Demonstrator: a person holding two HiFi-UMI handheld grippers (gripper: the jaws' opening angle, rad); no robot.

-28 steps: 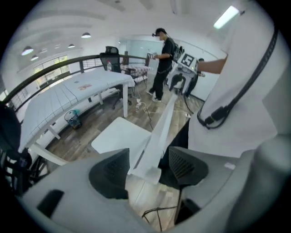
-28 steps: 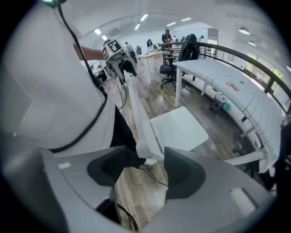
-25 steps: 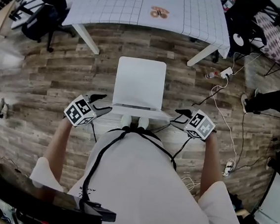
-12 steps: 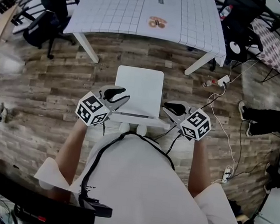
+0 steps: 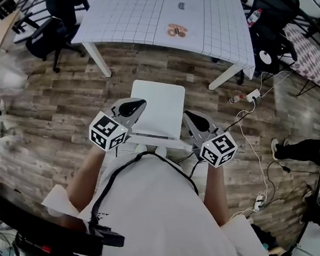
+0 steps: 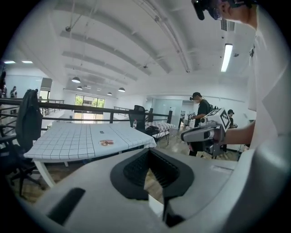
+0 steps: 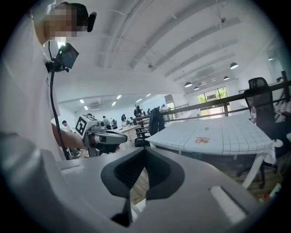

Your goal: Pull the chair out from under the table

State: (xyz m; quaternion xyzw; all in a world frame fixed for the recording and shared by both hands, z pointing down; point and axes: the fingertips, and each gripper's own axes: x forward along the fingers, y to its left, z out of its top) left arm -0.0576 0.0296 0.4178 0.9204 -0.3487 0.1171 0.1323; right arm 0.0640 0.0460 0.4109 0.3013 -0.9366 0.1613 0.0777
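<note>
**Head view: chair out in the open, both grippers clenched on nothing**

Head view has one white chair (image 5: 156, 108) standing on the wooden floor (image 5: 56, 85), clear of the one table (image 5: 132, 14) and just in front of the person. Its backrest is the thin strip at the edge nearest the person, so the seat faces the table. The front-to-back line runs straight from person to table. The seat looks almost square, with no plain long axis.

Two grippers flank the chair's near corners. The left gripper (image 5: 138, 104) and the right gripper (image 5: 189, 117) each have jaws that have just been closing, and they now meet with nothing between them.

Two small items lie on the table's gridded cloth, an orange-brown one (image 5: 175, 30) and a dark one (image 5: 182, 6).

Only this view shows the chair whole. The left gripper view and right gripper view instead show the table from the side, the opposite gripper, ceiling lamps and distant people.
</note>
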